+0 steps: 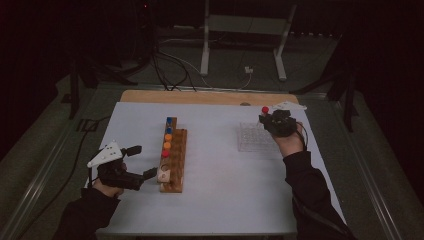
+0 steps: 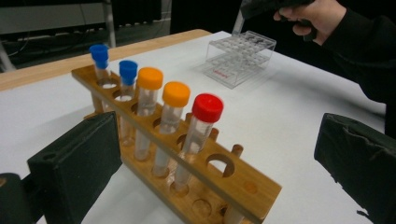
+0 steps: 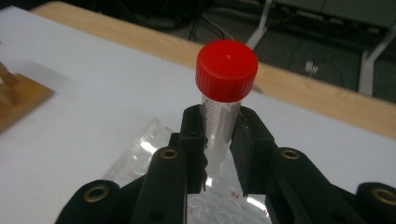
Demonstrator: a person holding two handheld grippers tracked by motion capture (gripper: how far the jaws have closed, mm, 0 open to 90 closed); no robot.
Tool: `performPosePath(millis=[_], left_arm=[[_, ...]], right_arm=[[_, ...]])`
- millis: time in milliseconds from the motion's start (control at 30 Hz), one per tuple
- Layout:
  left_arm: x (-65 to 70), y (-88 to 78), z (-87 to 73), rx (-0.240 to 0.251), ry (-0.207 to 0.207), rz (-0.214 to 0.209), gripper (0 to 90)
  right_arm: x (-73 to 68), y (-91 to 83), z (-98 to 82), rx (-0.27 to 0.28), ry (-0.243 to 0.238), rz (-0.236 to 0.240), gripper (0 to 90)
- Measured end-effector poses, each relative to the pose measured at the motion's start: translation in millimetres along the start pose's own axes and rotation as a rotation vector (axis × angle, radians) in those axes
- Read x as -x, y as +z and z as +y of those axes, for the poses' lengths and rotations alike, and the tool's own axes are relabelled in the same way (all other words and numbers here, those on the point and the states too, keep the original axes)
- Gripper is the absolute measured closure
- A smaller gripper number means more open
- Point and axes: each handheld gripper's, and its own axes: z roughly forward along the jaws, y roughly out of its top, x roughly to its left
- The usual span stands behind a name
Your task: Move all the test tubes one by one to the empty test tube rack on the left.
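White table [image 1: 225,200] (dark room), right gripper [image 3: 218,140] clamped on red-capped tube [image 3: 223,100], left gripper [image 2: 205,177] agape, empty.

Beyond my white surface [image 1: 220,200] I see a bare wooden strip [image 1: 200,97], a white metal stand [image 1: 245,30], black cables [image 1: 170,70] and grey floor [image 1: 40,145]

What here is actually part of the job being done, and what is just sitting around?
In use:
- red-capped clear plastic tube, clamped in the right claw
- clear plastic grid rack
- wooden tube rack with blue-, orange- and red-capped tubes
- left claw, open by the wooden rack

Lying about:
- white metal stand
- floor cables
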Motion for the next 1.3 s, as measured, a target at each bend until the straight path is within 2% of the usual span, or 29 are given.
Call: performPosePath(millis=[133,233,467,667,800,967,1100,1300], left_arm=[[5.4,1.9,7.3,-0.005,0.024,-0.023,1.3],[8.2,4.1,13.2,0.001,0.025,-0.045,1.3],[14.4,13.1,26.5,-0.012,0.055,-0.083,1.3],[20.2,22.0,35.4,-0.024,0.074,-0.107,1.4],[24.4,27.9,39.8,-0.035,0.079,-0.094,1.4],[29.7,35.6,46.1,-0.027,0.087,-0.125,1.4],[35.0,44.2,51.6,-0.025,0.1,-0.114,1.4],[45.4,59.0,58.7,-0.021,0.106,-0.16,1.4]], right_arm=[[-5.9,-15.7,9.0,0.031,-0.028,0.011,74.6],[-13.0,-25.9,13.3,0.042,-0.057,0.031,74.6],[-33.1,-39.7,10.6,0.046,-0.102,0.092,74.6],[-55.0,-44.6,1.3,0.026,-0.152,0.159,74.6],[-71.9,-47.3,-5.3,0.013,-0.179,0.213,74.6],[-95.3,-50.7,-13.9,-0.002,-0.214,0.279,74.6],[-114.3,-51.7,-20.1,-0.008,-0.238,0.339,74.6],[-137.9,-49.9,-26.9,-0.032,-0.267,0.408,74.6]])
